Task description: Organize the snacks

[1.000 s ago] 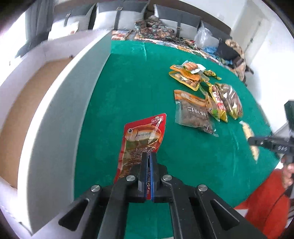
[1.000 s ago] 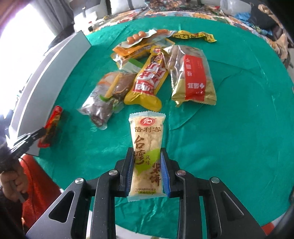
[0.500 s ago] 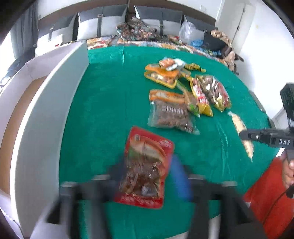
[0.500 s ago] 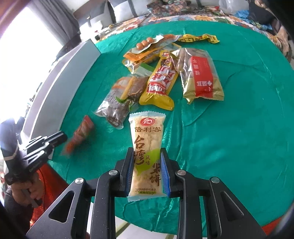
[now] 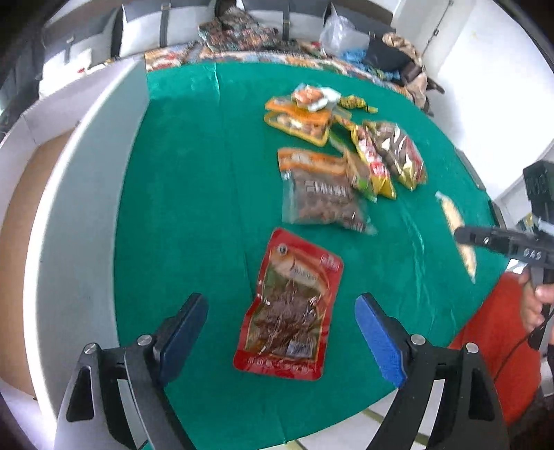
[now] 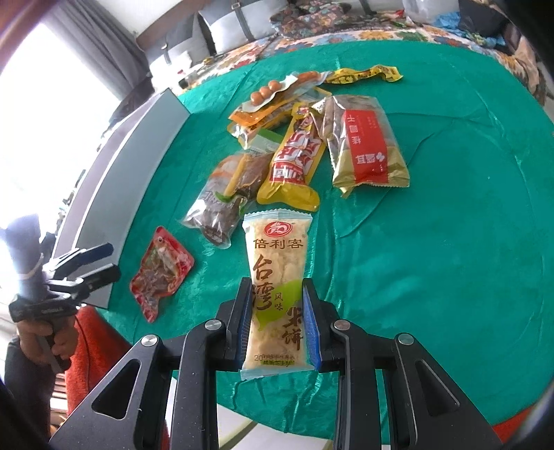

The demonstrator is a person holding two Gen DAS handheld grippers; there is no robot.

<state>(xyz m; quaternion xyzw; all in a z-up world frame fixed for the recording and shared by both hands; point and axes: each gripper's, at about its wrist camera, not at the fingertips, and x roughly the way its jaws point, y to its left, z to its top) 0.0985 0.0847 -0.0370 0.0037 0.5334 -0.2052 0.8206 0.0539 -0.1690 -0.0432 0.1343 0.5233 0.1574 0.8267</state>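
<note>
My left gripper (image 5: 280,332) is wide open just above a red fish snack pouch (image 5: 291,308) that lies flat on the green table, near its front edge. The pouch also shows in the right wrist view (image 6: 161,271), with the left gripper (image 6: 97,261) beside it. My right gripper (image 6: 277,322) is shut on a pale yellow rice cracker pack (image 6: 277,277) and holds it above the table. A pile of several snack packs (image 6: 304,138) lies beyond; it also shows in the left wrist view (image 5: 346,162).
A white open box (image 5: 69,207) with a cardboard floor stands along the table's left side. The green tablecloth (image 6: 450,242) covers a round table. A sofa with cushions and bags (image 5: 277,31) is behind. The person wears red (image 5: 495,346).
My left gripper opened and let go of the red fish pouch, which now lies flat on the table. My right gripper still holds the rice cracker pack.
</note>
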